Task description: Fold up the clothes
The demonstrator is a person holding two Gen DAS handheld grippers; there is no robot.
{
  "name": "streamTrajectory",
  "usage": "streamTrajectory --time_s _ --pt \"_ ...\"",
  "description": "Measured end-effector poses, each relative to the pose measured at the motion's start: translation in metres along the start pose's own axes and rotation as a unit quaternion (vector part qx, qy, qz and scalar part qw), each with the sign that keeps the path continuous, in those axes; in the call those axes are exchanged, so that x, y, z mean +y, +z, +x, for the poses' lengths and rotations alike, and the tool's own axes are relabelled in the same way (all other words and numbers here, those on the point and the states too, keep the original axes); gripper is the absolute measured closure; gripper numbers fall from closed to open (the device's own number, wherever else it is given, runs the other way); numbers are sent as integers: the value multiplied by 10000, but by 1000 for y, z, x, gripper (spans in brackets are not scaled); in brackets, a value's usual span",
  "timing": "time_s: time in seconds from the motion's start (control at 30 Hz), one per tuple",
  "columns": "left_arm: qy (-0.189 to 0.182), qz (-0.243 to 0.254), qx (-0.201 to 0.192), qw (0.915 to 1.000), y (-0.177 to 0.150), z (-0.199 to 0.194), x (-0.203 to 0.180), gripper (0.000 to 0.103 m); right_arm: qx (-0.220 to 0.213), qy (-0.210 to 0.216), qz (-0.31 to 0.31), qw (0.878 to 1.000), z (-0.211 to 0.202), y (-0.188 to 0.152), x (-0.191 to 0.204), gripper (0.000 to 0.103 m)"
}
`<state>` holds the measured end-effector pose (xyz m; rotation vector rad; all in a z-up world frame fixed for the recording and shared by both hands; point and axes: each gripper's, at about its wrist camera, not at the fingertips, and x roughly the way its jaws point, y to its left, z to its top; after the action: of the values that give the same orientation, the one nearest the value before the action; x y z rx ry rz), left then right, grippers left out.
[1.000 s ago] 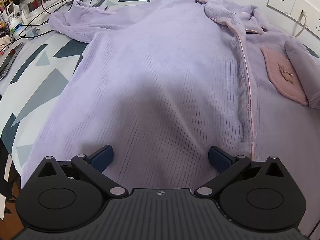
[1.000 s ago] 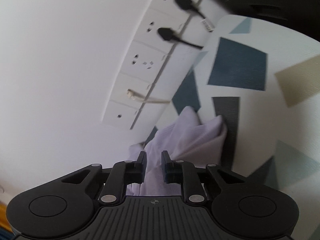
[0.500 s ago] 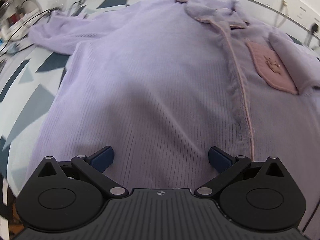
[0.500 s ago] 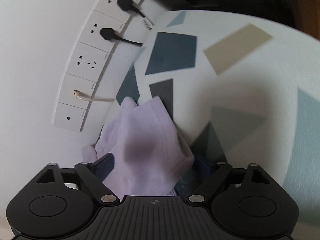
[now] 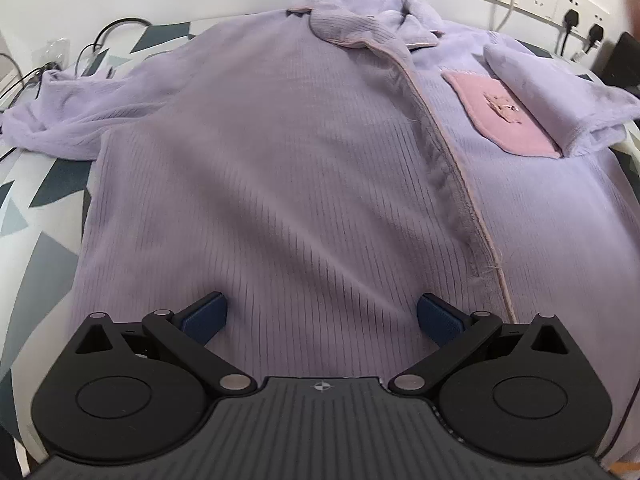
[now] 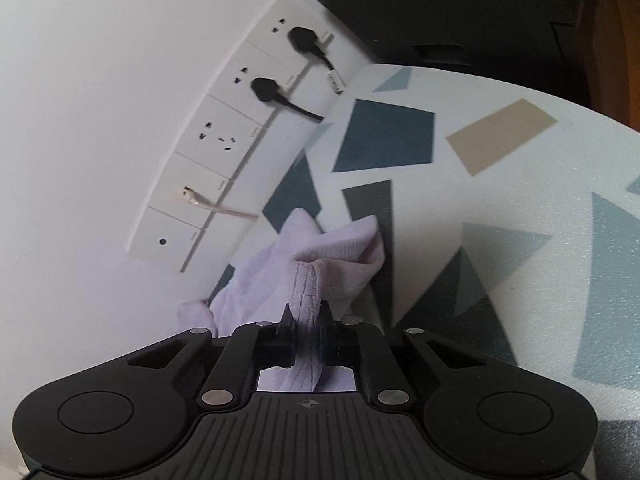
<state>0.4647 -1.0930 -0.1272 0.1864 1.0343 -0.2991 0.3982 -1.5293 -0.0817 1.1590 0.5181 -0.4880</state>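
A lilac ribbed pyjama top (image 5: 288, 152) with pink piping and a pink chest pocket (image 5: 500, 112) lies spread front-up over the patterned table. One sleeve (image 5: 548, 88) is folded across the chest by the pocket; the other sleeve (image 5: 60, 120) trails off to the far left. My left gripper (image 5: 322, 314) hovers open over the lower hem, with its blue pads wide apart and nothing between them. In the right wrist view my right gripper (image 6: 306, 326) is shut on a fold of lilac sleeve fabric (image 6: 320, 256) close to the wall.
A row of white wall sockets (image 6: 224, 152) with black plugs and a beige cable runs along the wall behind the table (image 6: 500, 208). A dark object (image 6: 460, 8) sits past the table's end. Black cables (image 5: 108, 36) lie at the far left corner.
My right gripper opened around the sleeve fabric half a second ago and has now shut on a fold of it. The left gripper stayed open while its view swung right across the top.
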Motion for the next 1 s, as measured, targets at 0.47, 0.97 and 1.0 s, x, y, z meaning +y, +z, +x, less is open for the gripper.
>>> streamTrajectory --time_s 0.47,0.97,1.0 --pt "-1297 -881 -717 9850 21 -25 68 2 -41 790 -1645 9832 48 -33 220 95" --pt "-1437 -2344 -767 9584 17 -30 191 2 2599 448 -2725 9253 226 -259 270 77" --pt "-1538 -2442 -747 9545 19 -27 195 2 2706 369 -2726 9225 226 -261 267 69"
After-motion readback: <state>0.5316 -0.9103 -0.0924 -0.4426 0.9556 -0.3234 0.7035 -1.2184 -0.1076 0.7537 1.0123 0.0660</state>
